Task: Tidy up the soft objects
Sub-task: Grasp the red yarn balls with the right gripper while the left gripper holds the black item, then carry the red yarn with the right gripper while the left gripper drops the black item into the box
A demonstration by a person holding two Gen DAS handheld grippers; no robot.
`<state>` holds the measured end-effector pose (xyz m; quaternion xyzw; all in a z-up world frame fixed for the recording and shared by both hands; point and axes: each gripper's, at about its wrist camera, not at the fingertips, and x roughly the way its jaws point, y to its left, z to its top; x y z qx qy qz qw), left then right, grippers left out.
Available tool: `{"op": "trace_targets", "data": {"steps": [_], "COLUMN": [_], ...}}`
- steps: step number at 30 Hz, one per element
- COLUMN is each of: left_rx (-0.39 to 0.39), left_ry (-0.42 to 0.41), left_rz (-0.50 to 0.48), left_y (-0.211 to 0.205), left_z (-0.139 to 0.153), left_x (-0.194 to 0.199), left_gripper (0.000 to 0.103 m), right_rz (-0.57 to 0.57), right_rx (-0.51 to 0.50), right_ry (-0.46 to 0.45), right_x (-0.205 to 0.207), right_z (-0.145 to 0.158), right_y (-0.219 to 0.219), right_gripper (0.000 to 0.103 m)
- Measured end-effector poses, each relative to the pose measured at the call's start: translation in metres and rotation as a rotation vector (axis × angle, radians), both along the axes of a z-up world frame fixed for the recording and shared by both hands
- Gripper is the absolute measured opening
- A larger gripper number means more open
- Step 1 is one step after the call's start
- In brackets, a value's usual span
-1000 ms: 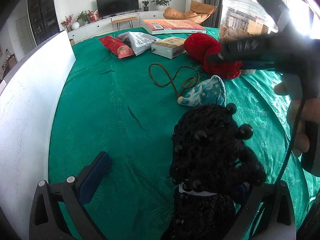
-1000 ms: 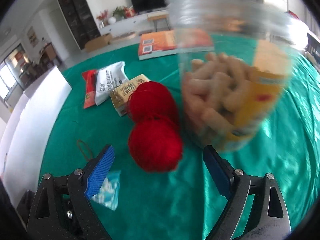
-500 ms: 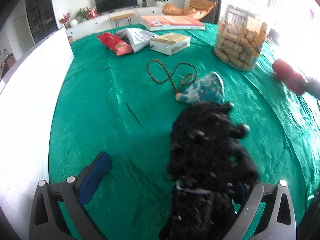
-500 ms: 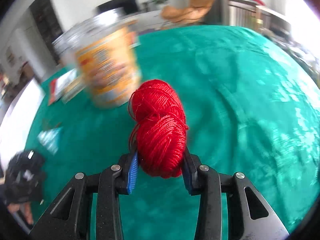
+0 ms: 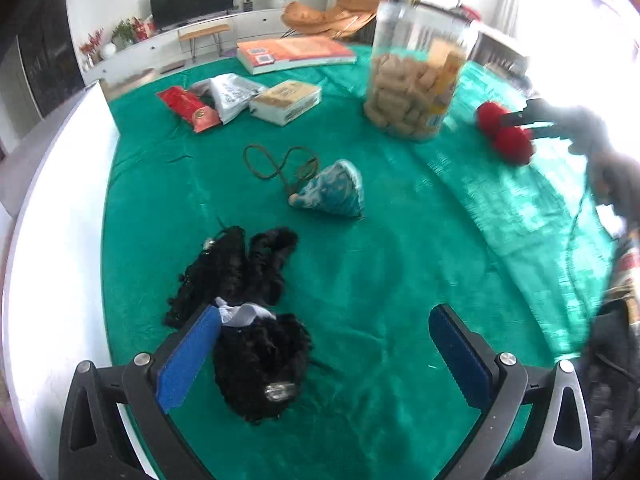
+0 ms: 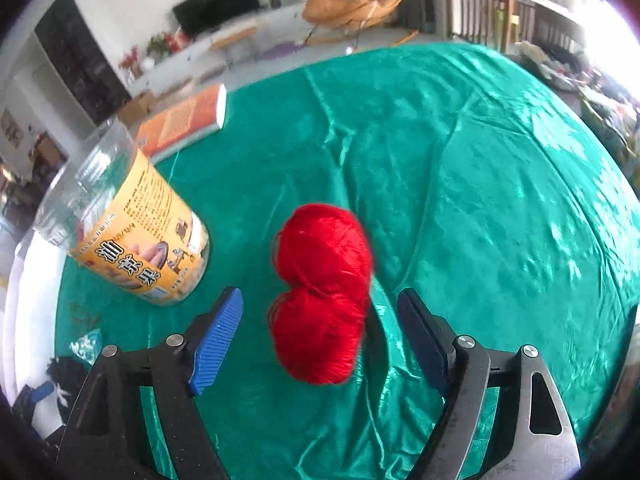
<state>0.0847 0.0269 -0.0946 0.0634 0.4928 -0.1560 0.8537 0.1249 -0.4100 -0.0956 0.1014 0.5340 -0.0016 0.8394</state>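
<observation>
Red yarn (image 6: 322, 292) lies between opening, untouching fingers (image 6: 216, 334).

My left gripper (image 5: 324, 354) is a black frame of angular struts with triangular cut-outs, its two fingers faced with ribbed blue pads (image 5: 188, 360) and pinned by round silver screws. My right gripper (image 6: 320, 340) is built alike: black arms, a bright blue ridged pad (image 6: 216, 340) on one finger, a darker blue pad on the other, and silver screw heads along the knuckles. From the left camera it appears as a blurred dark shape trailing a thin black cable (image 5: 578, 216).
</observation>
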Motion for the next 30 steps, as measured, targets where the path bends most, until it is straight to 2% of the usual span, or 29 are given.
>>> {"op": "trace_targets", "data": {"steps": [1,2,3,4,7,8,9,10,12,13,16,20,22,24,27,30], "left_rx": [0.042,0.054,0.061,0.073,0.144,0.144,0.118,0.074,0.063,0.046,-0.131,-0.316,-0.380,-0.378,-0.316,-0.184], "left_ry": [0.003,0.001,-0.004,-0.006,0.019,0.044,0.059,0.064,0.036,0.027,0.059,-0.013,-0.058,-0.101,-0.153,-0.187], "left_rz": [0.021,0.037,0.062,0.089,0.159,0.161,0.158,0.160,0.164,0.156,0.159,0.176,0.183,0.202,0.259,0.357], "left_y": [-0.004,-0.003,-0.001,0.002,0.009,0.011,0.014,0.017,0.021,0.022,0.035,0.056,0.077,0.100,0.149,0.199], "left_z": [-0.005,-0.006,-0.009,-0.013,-0.026,-0.032,-0.035,-0.035,-0.029,-0.025,-0.008,0.051,0.082,0.107,0.132,0.144], "left_x": [0.004,0.005,0.008,0.011,0.024,0.028,0.029,0.029,0.029,0.030,0.039,0.038,0.031,0.025,0.006,-0.024], "left_gripper": [0.103,0.103,0.103,0.103,0.103,0.103,0.102,0.095,0.068,0.039,0.032,0.032,0.032,0.032,0.032,0.032], "right_rz": [0.027,0.039,0.035,0.025,-0.048,-0.082,-0.105,-0.109,-0.083,-0.079,-0.122,-0.125,-0.043,0.056,0.230,0.426], "right_rx": [-0.031,-0.072,-0.127,-0.150,-0.092,-0.069,-0.047,-0.037,-0.030,-0.027,-0.008,0.025,0.010,0.014,0.089,0.241], "right_ry": [0.063,0.086,0.081,0.069,0.016,-0.020,-0.049,-0.052,0.037,0.071,0.012,-0.168,-0.235,-0.291,-0.330,-0.314], "right_x": [0.009,0.010,0.012,0.015,0.025,0.027,0.029,0.034,0.050,0.055,0.059,0.053,0.044,0.032,0.007,-0.018], "right_z": [-0.011,-0.016,-0.019,-0.019,-0.013,-0.009,-0.006,-0.007,-0.024,-0.028,-0.007,0.074,0.117,0.146,0.174,0.177], "right_y": [0.006,0.006,0.009,0.008,0.000,-0.005,-0.009,-0.009,-0.007,-0.009,-0.021,-0.018,0.011,0.055,0.139,0.239], "right_gripper": [0.079,0.069,0.049,0.044,0.043,0.043,0.043,0.043,0.043,0.043,0.043,0.043,0.043,0.043,0.043,0.043]}}
